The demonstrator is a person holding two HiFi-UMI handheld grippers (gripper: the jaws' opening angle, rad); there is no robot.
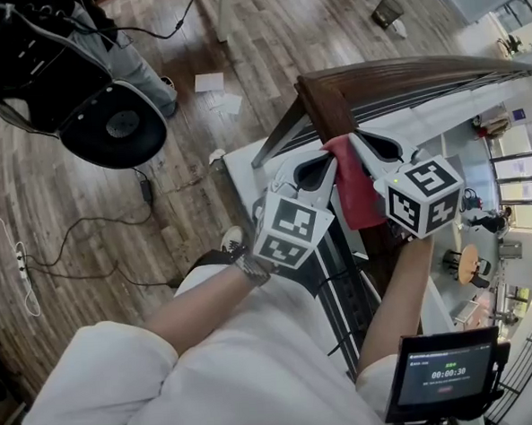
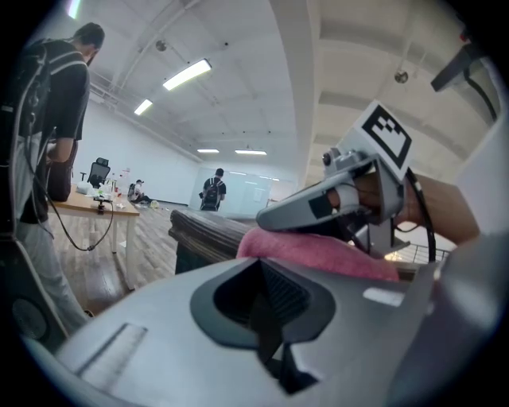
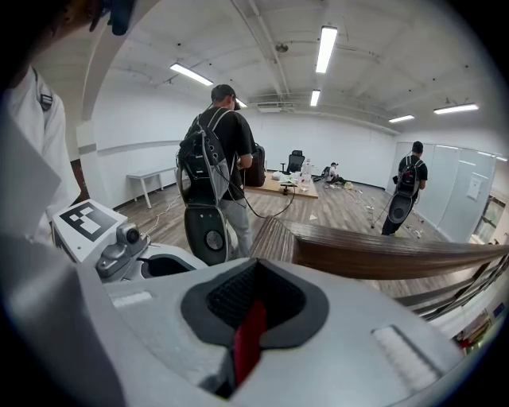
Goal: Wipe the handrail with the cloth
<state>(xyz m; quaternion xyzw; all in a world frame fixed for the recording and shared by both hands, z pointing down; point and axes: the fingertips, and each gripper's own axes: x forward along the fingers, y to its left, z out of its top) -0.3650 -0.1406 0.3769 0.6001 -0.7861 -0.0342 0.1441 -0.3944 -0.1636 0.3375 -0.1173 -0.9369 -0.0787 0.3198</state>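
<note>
The dark wooden handrail point(image 1: 401, 75) runs from its end post point(image 1: 324, 105) off to the right. A red cloth point(image 1: 355, 193) lies draped over the rail just below the post. My right gripper point(image 1: 359, 143) is shut on the cloth, and a red strip of it point(image 3: 250, 338) shows between its jaws. My left gripper point(image 1: 326, 165) is right beside it on the left, jaws together, tips at the cloth's edge. In the left gripper view the cloth point(image 2: 318, 253) lies past the closed jaws, under the right gripper point(image 2: 286, 218).
A black office chair point(image 1: 108, 127) stands on the wood floor at upper left, with cables point(image 1: 88, 236) and a power strip point(image 1: 22, 262) nearby. Papers point(image 1: 209, 81) lie on the floor. A small screen point(image 1: 442, 376) sits at lower right. A person with a backpack point(image 3: 219, 167) stands past the rail.
</note>
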